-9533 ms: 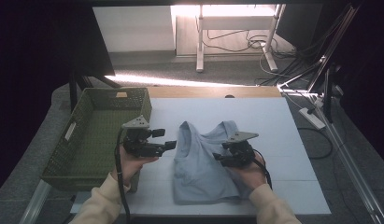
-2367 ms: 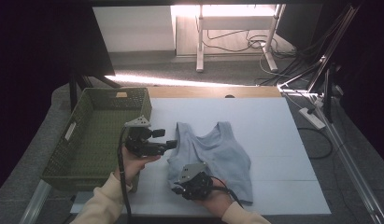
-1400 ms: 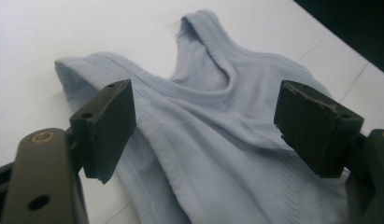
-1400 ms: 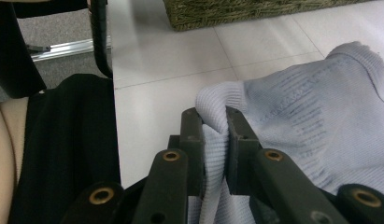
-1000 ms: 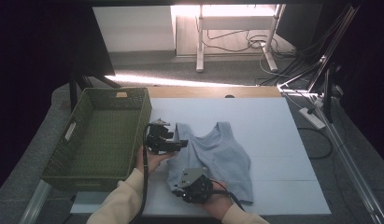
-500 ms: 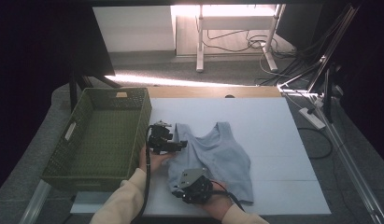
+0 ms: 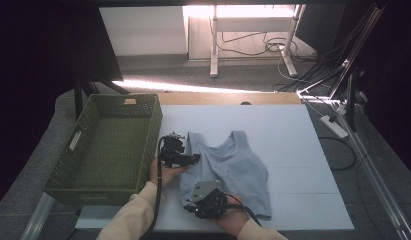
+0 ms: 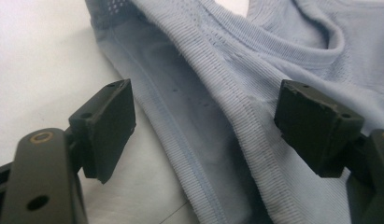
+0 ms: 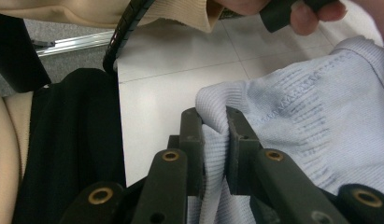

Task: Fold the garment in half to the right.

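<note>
**Two hand-held grippers working on a light blue tank top laid on a white table**

Nearest the person, the right gripper [image 7: 191, 206] is pinching the near left corner of the tank top [image 7: 233, 170]; in the right gripper view its jaws are standing almost together, with a fold of ribbed hem [image 9: 213, 116] bunching up between them. A cream sleeve [image 9: 180, 11] and a black cable [image 9: 129, 28] are crossing the top of that view, above the bare white table [image 9: 152, 93].

Just beyond, the left gripper [image 7: 195, 158] is sitting low at the garment's left edge, beside the left shoulder strap. In the left gripper view its jaws are standing wide apart, one over the table [image 8: 35, 60] and the other over the cloth, with the ribbed armhole edge [image 8: 255, 116] lying between them; the pads are not pressing on the fabric. The left hand [image 7: 163, 172] is gripping the tool from below.

The tank top is lying flat near the middle of the table [image 7: 293, 130], straps pointing away from the person, hem toward the near edge.

To the left, a green woven basket [image 7: 93, 180] is standing at the table's left side, close to the left gripper. Farther off, desk legs [image 7: 213, 50] and cables [image 7: 253, 40] are showing on the grey floor beyond the table.
</note>
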Motion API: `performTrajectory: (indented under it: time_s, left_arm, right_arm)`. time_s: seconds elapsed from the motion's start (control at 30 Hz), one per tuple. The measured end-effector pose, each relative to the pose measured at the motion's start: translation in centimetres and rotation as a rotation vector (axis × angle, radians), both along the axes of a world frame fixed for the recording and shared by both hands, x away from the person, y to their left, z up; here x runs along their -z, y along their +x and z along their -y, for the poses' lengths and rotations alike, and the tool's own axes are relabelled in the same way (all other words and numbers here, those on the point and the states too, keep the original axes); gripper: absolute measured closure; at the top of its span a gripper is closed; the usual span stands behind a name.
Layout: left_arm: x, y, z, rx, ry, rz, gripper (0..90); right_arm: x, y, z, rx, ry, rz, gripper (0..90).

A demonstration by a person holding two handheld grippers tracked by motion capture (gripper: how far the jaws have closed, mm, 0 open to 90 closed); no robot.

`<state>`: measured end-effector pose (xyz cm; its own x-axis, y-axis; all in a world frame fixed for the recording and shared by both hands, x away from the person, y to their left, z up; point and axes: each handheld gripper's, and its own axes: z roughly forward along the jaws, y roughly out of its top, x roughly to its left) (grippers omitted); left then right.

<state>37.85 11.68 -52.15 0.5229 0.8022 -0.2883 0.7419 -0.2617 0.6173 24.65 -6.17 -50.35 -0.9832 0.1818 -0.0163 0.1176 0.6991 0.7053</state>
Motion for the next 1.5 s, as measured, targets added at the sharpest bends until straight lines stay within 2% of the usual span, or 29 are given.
performTrajectory:
  time_s: [0.53,0.73,0.97,1.13,1.2,1.27,1.4,1.5]
  left_arm:
    - [0.6,0.1,0.0,0.014,0.017,-0.014,23.4]
    - [1.0,0.2,0.0,0.018,0.018,-0.033,24.3]
    - [1.0,0.2,0.1,0.025,0.014,-0.031,26.3]
    - [1.0,0.1,0.4,0.047,0.012,-0.028,34.9]
    - [1.1,0.0,0.6,0.051,-0.003,-0.026,40.1]
    - [1.3,-0.1,0.8,0.060,-0.041,-0.034,48.4]
    - [1.3,-0.3,1.3,0.061,-0.010,-0.007,60.0]
    - [1.5,-0.4,1.4,0.071,-0.040,-0.017,72.3]
  right_arm:
    - [0.0,0.0,0.0,-0.002,-0.001,-0.002,79.5]
    - [0.0,0.0,0.0,-0.002,-0.001,-0.003,79.5]
    - [0.0,0.0,0.0,-0.002,0.001,-0.004,79.5]
    - [0.0,0.0,0.0,-0.003,-0.006,0.000,79.5]
    - [0.0,0.0,0.0,-0.003,-0.005,-0.001,79.5]
    - [0.0,0.0,-0.1,-0.003,-0.004,-0.001,79.4]
    - [0.1,0.0,0.0,-0.003,-0.006,-0.001,79.5]
    - [0.1,0.0,0.0,-0.004,-0.011,0.000,79.5]
